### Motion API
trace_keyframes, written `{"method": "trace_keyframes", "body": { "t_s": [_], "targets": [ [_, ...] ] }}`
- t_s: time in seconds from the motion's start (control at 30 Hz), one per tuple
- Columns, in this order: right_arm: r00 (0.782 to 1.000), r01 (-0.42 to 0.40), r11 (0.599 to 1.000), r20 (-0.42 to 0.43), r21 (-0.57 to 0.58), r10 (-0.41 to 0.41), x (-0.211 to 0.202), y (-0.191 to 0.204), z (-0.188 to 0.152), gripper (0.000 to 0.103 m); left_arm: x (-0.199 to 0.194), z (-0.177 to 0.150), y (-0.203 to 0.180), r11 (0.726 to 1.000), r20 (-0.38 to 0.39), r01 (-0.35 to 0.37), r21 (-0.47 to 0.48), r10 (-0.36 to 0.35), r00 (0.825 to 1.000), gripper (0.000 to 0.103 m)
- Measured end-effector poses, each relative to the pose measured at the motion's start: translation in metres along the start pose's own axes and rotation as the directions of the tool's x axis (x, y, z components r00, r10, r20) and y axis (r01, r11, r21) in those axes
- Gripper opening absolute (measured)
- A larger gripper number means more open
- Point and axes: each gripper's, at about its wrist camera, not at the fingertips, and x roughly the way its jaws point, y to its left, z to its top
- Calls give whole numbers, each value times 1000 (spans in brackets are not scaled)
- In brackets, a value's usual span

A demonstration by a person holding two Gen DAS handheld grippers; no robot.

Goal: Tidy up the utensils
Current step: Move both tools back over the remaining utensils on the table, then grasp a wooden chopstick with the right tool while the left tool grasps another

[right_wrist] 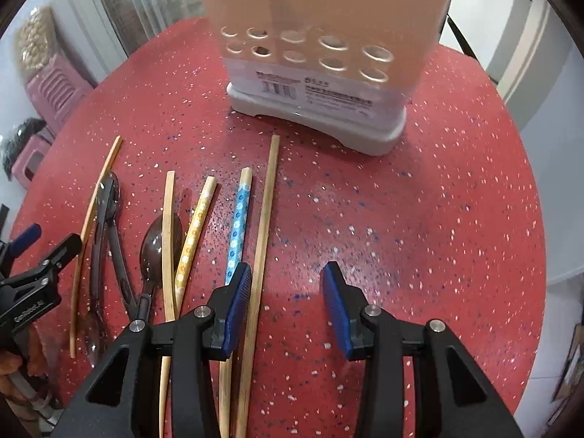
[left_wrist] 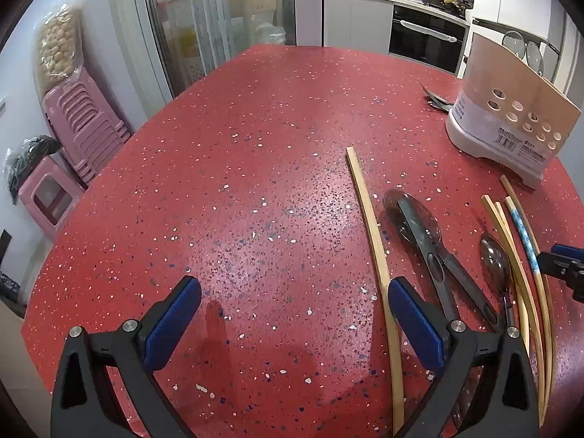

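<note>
The beige utensil holder (right_wrist: 317, 84) with round holes stands on a white base at the far side of the red table. Loose utensils lie in front of it. My right gripper (right_wrist: 288, 277) hangs open over a plain bamboo chopstick (right_wrist: 264, 219), which lies just inside its left pad without being pressed. To its left lie a blue-patterned chopstick (right_wrist: 239, 219), a yellow-patterned chopstick (right_wrist: 193, 233), a dark spoon (right_wrist: 160, 244) and dark tongs (right_wrist: 106, 219). My left gripper (left_wrist: 294, 288) is open over bare table, with another plain chopstick (left_wrist: 376, 255) beside its right finger.
The red speckled table (left_wrist: 237, 146) is round and drops off at the left and right. More dark utensils (left_wrist: 438, 102) lie behind the holder (left_wrist: 511, 116). Pink stools (left_wrist: 84, 127) stand stacked by the wall at left. A kitchen counter and an oven are behind.
</note>
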Motion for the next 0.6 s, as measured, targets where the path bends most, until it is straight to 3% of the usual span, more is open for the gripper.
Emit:
{"method": "trace_keyframes", "body": {
  "t_s": [0.2,0.4,0.5,0.57,0.6],
  "targets": [
    [999,26,998,-36,-51,-28,7,20,18,44,9,5,-6,999,-42,18,33,-17,999,103],
    [997,12,997,-75,-74,-18,13,25,37,41,21,23,-16,994,-95,93,60,-87,992,103],
    [996,3,996,-87,-90,-10,13,28,40,28,23,31,-24,988,-115,120,102,-108,987,100],
    [996,-14,994,-90,-104,4,11,27,41,8,23,35,-30,980,-132,144,136,-126,983,86],
    [996,-16,994,-90,-107,7,10,28,40,8,23,36,-34,974,-140,162,160,-140,980,82]
  ]
}}
